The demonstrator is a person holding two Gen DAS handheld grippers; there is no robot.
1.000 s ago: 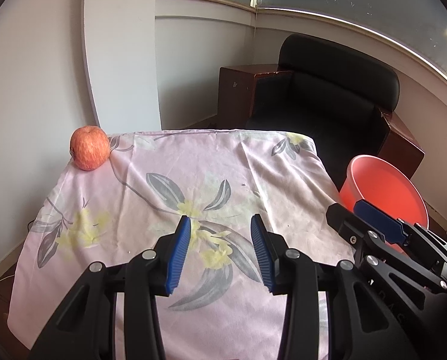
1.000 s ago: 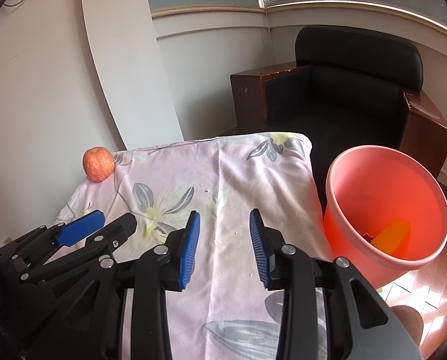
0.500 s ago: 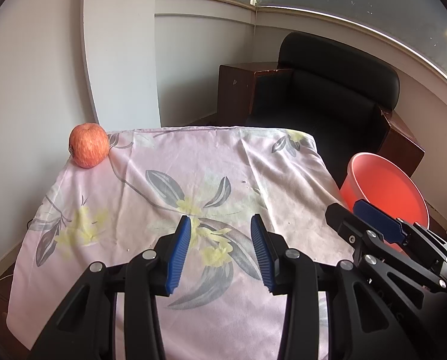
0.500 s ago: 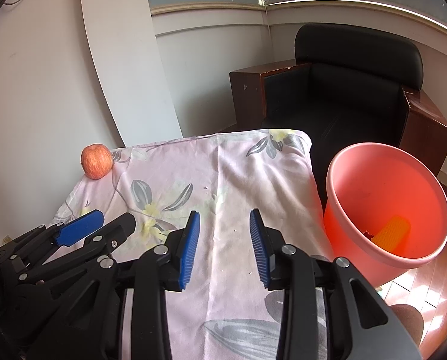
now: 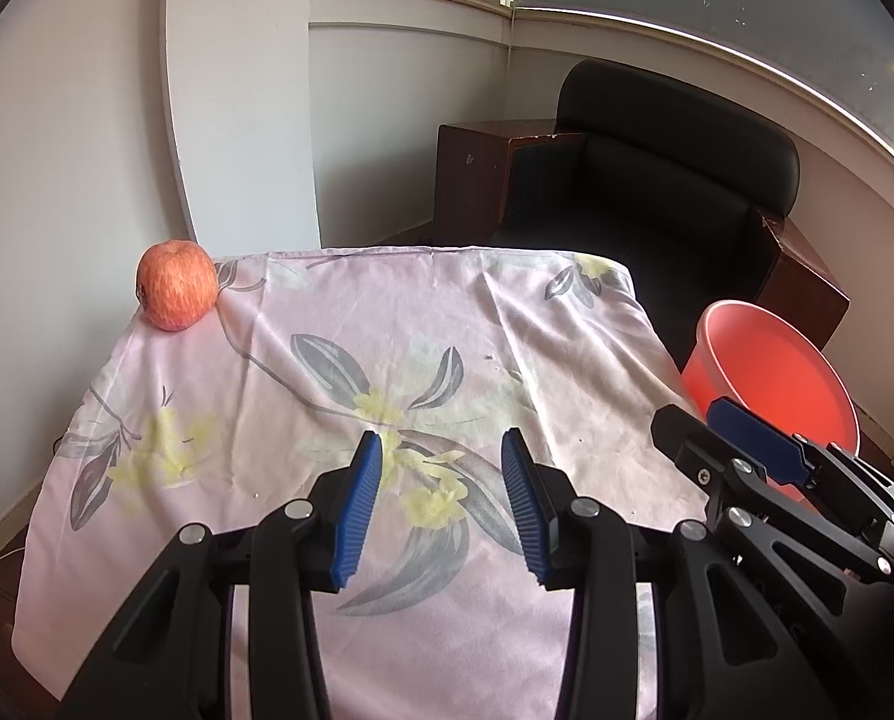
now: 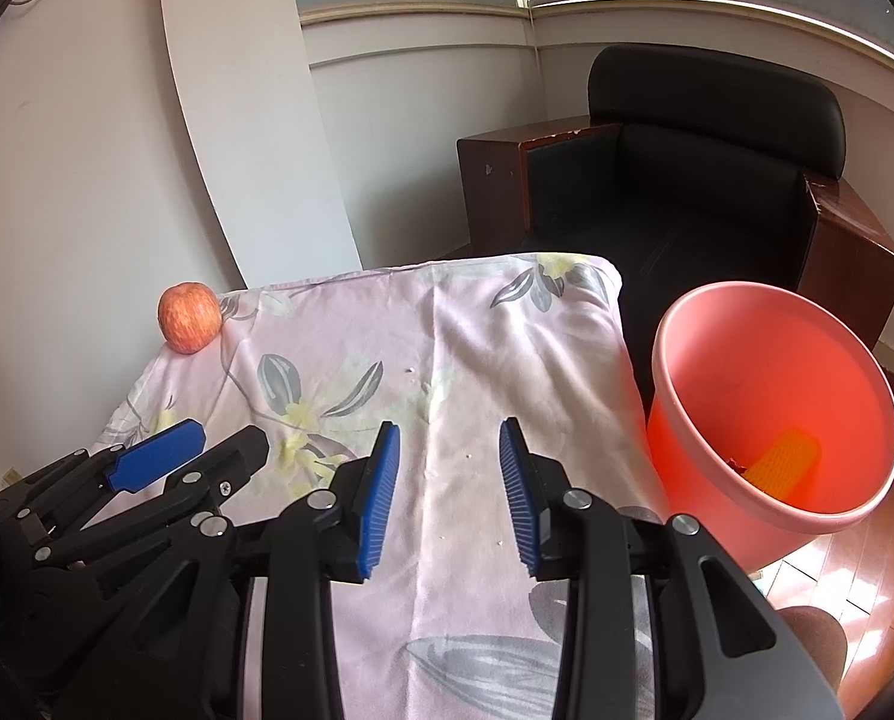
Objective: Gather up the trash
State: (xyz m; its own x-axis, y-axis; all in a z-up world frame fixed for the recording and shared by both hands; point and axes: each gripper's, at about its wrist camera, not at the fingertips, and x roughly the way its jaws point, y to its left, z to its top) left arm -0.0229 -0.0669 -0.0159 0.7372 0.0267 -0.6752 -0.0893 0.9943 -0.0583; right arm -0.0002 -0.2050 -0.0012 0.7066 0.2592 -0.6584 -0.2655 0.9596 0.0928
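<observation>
In front of you the table (image 5: 387,324) wears a pink floral cloth, with a black armchair (image 6: 705,180) behind it. The orange bin (image 6: 717,516) stands beside the table's right edge, a yellow scrap (image 6: 786,461) lying inside. An apple (image 5: 176,286) sits at the far left corner. Your left gripper (image 5: 441,498) and right gripper (image 6: 450,492) hover above the cloth, jaws apart and empty.
</observation>
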